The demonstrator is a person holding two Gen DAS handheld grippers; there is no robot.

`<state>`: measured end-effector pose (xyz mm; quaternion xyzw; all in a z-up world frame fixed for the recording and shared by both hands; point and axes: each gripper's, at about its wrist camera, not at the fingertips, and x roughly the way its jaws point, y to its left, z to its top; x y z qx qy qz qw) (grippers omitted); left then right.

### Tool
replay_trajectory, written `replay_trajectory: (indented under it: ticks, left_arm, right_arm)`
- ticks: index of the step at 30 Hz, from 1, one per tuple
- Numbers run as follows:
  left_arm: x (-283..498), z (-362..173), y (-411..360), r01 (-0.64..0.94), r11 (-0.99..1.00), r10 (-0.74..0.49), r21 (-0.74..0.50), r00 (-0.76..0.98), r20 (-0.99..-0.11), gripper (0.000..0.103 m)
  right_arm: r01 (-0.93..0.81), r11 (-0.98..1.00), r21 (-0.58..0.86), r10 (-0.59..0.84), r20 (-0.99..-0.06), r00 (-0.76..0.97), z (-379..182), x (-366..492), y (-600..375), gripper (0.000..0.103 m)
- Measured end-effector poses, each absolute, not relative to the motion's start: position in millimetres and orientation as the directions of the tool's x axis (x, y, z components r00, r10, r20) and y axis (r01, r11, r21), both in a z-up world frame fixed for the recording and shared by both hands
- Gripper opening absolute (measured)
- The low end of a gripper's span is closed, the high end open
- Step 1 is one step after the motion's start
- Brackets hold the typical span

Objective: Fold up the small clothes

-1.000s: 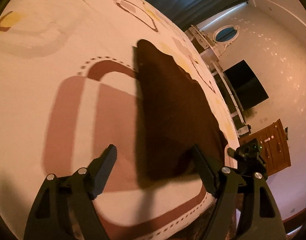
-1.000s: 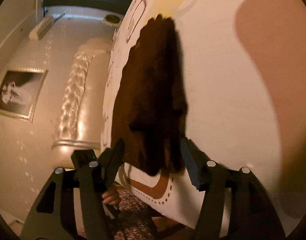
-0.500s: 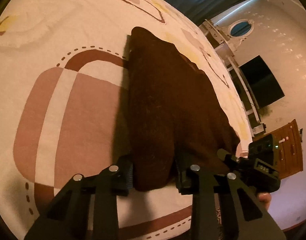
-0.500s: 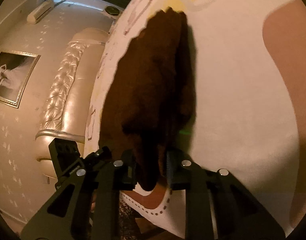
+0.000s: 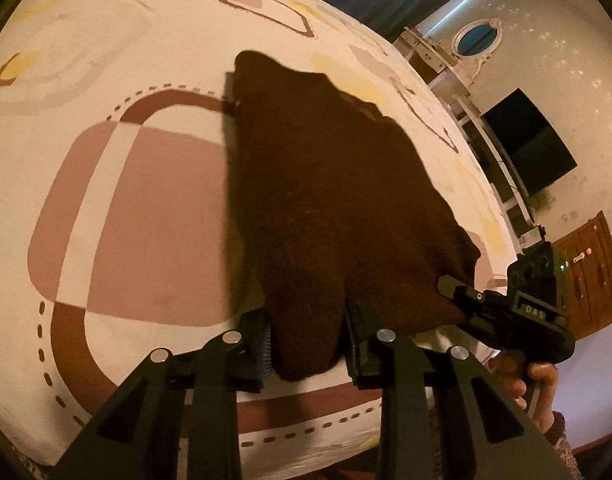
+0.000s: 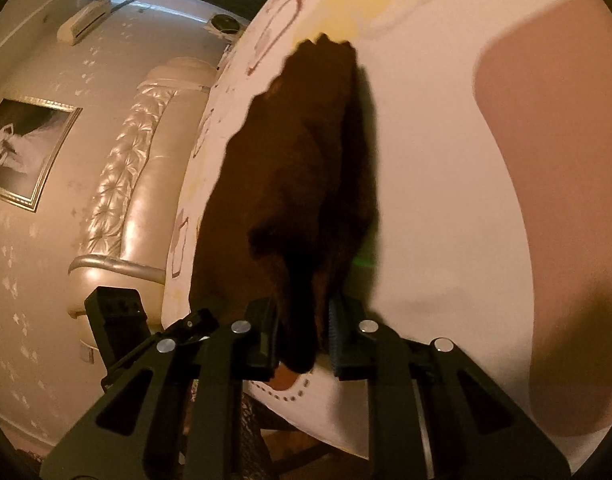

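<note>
Gripping both near corners of the dark brown fuzzy knit garment [image 5: 338,208] now. It lies spread on the cream bedsheet with brown and yellow block shapes [image 5: 125,200], near hem at the bed's near edge, far end toward the middle. Your left gripper [image 5: 308,340] is clamped on the hem's left corner; right gripper [image 6: 303,338] is pinched on the other corner, cloth bunched betw. the pads. Right unit also shows at the hem in left cam. Step looks like grasp done, first fold about to start. Next you'd prob. lift both corners together, carry them fwd over the far end, keep hem taut and level so it doesn't sag or twist.
</note>
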<state>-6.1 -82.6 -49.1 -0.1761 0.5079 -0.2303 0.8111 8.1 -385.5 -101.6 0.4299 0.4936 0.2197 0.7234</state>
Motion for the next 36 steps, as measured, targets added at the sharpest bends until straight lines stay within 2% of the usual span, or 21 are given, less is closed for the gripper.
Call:
replay_trajectory:
  ticks: [28,33,36]
  left_arm:
    - [-5.5,-50.9,-87.8,0.213,0.843,-0.537,-0.494,0.391,-0.748,0.03]
    - [-7.0,-49.4,-90.3,0.238,0.837,-0.546,-0.492,0.397,-0.738,0.035]
    - [-8.3,-47.7,-83.8,0.253,0.798,-0.602,-0.547,0.372,-0.707,0.045]
  right_arm:
    - [0.111,0.476,0.872,0.771,-0.475,0.423,-113.1,0.0,-393.2,0.018]
    - [0.116,0.453,0.884,0.781,-0.457,0.425,-113.2,0.0,-395.4,0.024]
    - [0.121,0.426,0.896,0.794,-0.435,0.424,-111.2,-0.4,-400.6,0.032]
